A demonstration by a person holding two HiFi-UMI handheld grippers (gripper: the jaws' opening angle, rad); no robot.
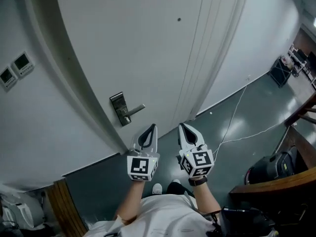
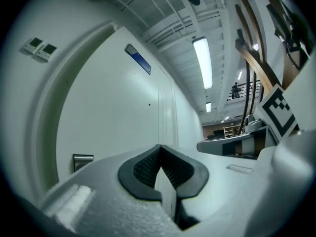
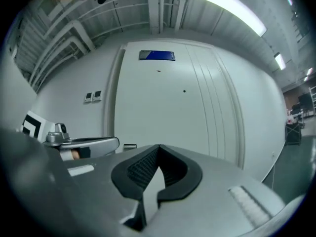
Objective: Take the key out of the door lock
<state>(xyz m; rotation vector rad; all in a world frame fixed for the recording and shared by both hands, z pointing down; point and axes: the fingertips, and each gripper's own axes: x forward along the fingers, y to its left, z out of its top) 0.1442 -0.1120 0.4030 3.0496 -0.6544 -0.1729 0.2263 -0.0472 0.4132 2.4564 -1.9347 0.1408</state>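
A person stands facing a wide white door (image 1: 148, 48), seen from above, with a grey handheld left gripper (image 1: 152, 130) and a matching right gripper (image 1: 183, 128) held side by side in front of the body. Both point roughly level toward the door. Each one's ridged black pads are pressed together at the tips with nothing between them. They are probably closed because there is nothing to grasp yet.

A brushed steel lock plate (image 1: 118, 110) with a lever handle (image 1: 134, 109) sits on the door's left edge, ahead of the left gripper and well apart from both tools. The key belongs in this plate, but it is too small to make out in any view.

The task appears to be at the approach stage. A gripper must reach the plate and open its jaws first.
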